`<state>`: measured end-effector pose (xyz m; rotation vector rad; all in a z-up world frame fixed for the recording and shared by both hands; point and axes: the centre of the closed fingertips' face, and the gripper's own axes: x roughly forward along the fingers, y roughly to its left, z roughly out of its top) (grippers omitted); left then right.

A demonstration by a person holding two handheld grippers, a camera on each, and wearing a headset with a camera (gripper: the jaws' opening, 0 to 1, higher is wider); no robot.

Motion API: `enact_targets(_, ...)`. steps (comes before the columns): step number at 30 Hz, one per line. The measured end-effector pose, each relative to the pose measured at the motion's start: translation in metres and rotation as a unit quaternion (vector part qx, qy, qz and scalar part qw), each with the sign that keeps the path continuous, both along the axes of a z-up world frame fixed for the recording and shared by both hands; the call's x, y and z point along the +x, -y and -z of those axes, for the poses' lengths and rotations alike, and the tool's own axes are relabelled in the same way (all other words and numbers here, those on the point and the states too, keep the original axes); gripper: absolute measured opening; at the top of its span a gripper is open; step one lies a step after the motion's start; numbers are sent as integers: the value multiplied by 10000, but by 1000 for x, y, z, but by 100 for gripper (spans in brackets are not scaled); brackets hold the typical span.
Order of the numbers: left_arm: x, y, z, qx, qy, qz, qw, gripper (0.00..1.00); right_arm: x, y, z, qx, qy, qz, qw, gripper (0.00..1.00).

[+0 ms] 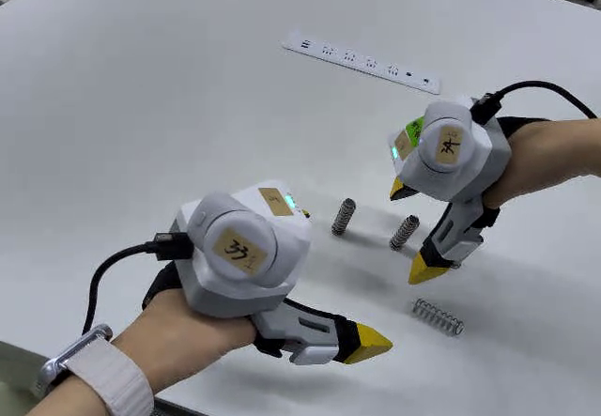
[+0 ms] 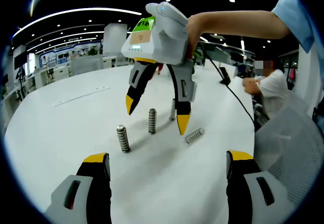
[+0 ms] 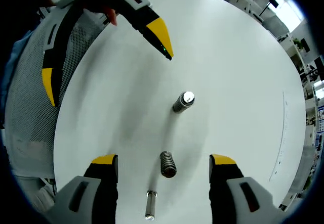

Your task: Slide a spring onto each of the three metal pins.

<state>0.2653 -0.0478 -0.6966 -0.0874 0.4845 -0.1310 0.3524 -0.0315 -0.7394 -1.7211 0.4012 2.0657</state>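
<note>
Left gripper (image 2: 167, 157), right gripper (image 3: 163, 159): jaws spread; right jaw partly hides bare pin (image 3: 150, 204)

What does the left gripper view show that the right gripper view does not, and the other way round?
Left gripper view: the loose spring lying flat on the table by the right gripper, plus another person beyond the table.
Right gripper view: the pins from above, the bare pin unobstructed; the left gripper view has a jaw partly covering it.
Both: two pins wearing springs, the bare pin, and the left gripper and right gripper open, holding nothing.
</note>
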Motion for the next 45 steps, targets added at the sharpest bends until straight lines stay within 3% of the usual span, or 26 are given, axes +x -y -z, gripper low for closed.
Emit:
enact_targets(8,-1,0,2,18,-31,-4,10000,97,-1,1,-6,328,-153,38,9993,97)
enact_targets(13,-1,1,3,36,-67,15,10000,97,-3,2,-11,503,-388,395,9972,99)
enact_targets(17,-2,0,-1,18,8,-21,10000,98,-4,-2,-18,915,-660,685,9913,99)
enact_targets(21,-3,0,1,11,-32,-20,10000,98,-3,4,-22,1177,-837,907,9854,99)
enact_targets(23,-3,1,1,-14,-58,-21,10000,98,-1,6,-25,1383,-924,1028,9807,99)
enact_targets(26,-4,0,2,-81,-51,-60,9999,97,2,10,-32,1717,-1141,1296,9699,99)
enact_targets(29,-4,-1,5,-74,-96,-73,9999,97,6,19,-37,1838,-1262,1553,9624,99)
enact_targets(31,-5,-1,7,-76,-126,-71,9999,97,9,23,-40,2003,-1379,1741,9542,99)
enact_targets(37,-5,2,12,-82,-206,-26,9998,97,14,44,-43,2247,-1554,2189,9367,99)
enact_targets(45,-7,3,15,-80,-288,-1,9996,97,21,69,-49,2560,-1777,2810,9077,99)
